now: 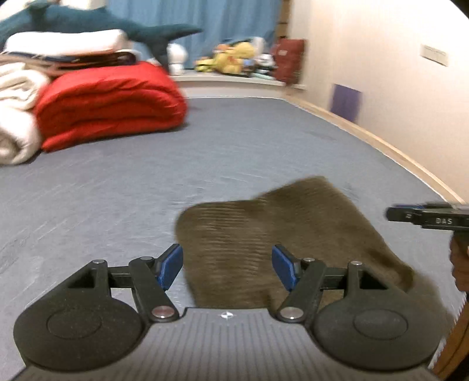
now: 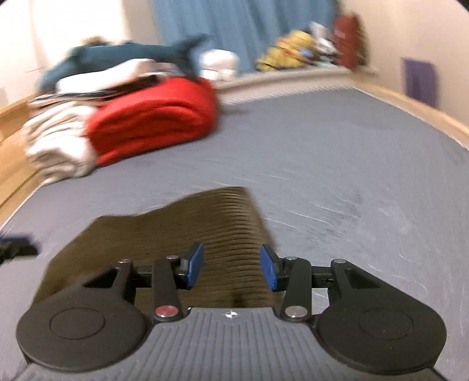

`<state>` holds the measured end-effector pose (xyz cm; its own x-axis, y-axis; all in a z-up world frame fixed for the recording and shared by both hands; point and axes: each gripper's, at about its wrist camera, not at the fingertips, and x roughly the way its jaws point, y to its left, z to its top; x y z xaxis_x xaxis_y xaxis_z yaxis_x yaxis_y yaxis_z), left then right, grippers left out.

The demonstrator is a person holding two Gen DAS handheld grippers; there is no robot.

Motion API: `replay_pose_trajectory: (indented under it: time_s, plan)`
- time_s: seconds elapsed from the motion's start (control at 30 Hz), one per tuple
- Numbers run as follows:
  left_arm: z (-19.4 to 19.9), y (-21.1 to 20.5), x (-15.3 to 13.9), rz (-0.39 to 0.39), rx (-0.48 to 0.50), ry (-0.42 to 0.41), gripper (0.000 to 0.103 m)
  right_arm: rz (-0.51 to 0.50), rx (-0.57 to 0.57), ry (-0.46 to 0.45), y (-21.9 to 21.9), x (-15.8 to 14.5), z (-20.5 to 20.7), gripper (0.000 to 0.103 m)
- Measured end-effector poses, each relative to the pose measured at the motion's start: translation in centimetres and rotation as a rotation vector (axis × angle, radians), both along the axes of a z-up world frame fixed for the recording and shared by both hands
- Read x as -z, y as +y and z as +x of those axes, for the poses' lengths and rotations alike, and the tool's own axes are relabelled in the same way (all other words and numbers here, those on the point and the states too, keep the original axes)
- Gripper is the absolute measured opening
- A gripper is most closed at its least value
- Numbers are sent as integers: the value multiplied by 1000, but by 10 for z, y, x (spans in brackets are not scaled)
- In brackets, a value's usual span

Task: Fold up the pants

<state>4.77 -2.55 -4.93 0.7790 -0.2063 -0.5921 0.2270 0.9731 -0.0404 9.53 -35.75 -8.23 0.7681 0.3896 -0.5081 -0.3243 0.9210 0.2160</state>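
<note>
Brown ribbed pants (image 1: pixel 281 234) lie in a compact bundle on the grey bed sheet (image 1: pixel 146 190). They also show in the right wrist view (image 2: pixel 211 234). My left gripper (image 1: pixel 227 269) is open and empty, just above the near edge of the pants. My right gripper (image 2: pixel 231 269) is open and empty, over the right part of the pants. The right gripper's body shows at the right edge of the left wrist view (image 1: pixel 431 218). Both views are blurred by motion.
A folded red quilt (image 1: pixel 108 105) and white blankets (image 1: pixel 17 117) lie at the far left of the bed, with a blue shark plush (image 1: pixel 96 22) on top. Soft toys (image 1: pixel 231 57) sit on the sill. A wooden bed edge (image 1: pixel 381 143) and wall run along the right.
</note>
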Motion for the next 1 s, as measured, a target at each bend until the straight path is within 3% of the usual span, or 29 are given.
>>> replay_pose_trajectory:
  time_s: [0.1, 0.2, 0.23, 0.27, 0.3, 0.37, 0.43, 0.57, 0.6, 0.67, 0.8, 0.83, 0.9, 0.93, 0.97, 1.0]
  plan:
    - [-2, -15, 10, 42, 66, 4, 64, -51, -93, -19, 8, 5, -15, 45]
    - [-5, -19, 20, 59, 129, 26, 55, -126, -160, 21, 17, 18, -24, 45]
    - [-3, -18, 25, 72, 147, 69, 36, -172, -187, 75, 19, 28, -24, 45]
    - [2, -18, 35, 104, 172, 147, 24, -225, -226, 146, 22, 38, -25, 44]
    - [6, -18, 48, 153, 187, 221, 24, -281, -275, 185, 24, 48, -29, 44]
    - [6, -24, 78, 271, 240, 321, 24, -313, -345, 176, 21, 48, -36, 44]
    - [6, -28, 78, 308, 260, 310, 24, -278, -384, 193, 14, 38, -32, 43]
    - [21, -18, 37, 179, 229, 227, 24, -178, -342, 118, -1, 6, -8, 43]
    - [24, -17, 27, 156, 208, 189, 25, -118, -294, 95, -5, -4, 3, 45]
    - [38, -15, 15, 95, 159, 131, 25, -33, -185, 71, -8, -13, 28, 58]
    - [66, -23, 13, 73, 74, 50, 25, 45, 44, 71, -2, -10, 84, 60]
    - [75, -21, 15, 69, 33, 29, 28, 66, 99, 85, -1, -6, 100, 62]
    - [95, -13, 22, 16, -50, 40, 44, 121, 180, 136, -2, 6, 128, 75]
    - [102, -5, 26, -22, -92, 54, 60, 150, 199, 175, -3, 15, 144, 85]
    - [112, 3, 31, -61, -137, 65, 68, 171, 204, 214, -1, 22, 156, 85]
    - [121, 11, 35, -94, -175, 79, 70, 189, 207, 254, 0, 31, 165, 85]
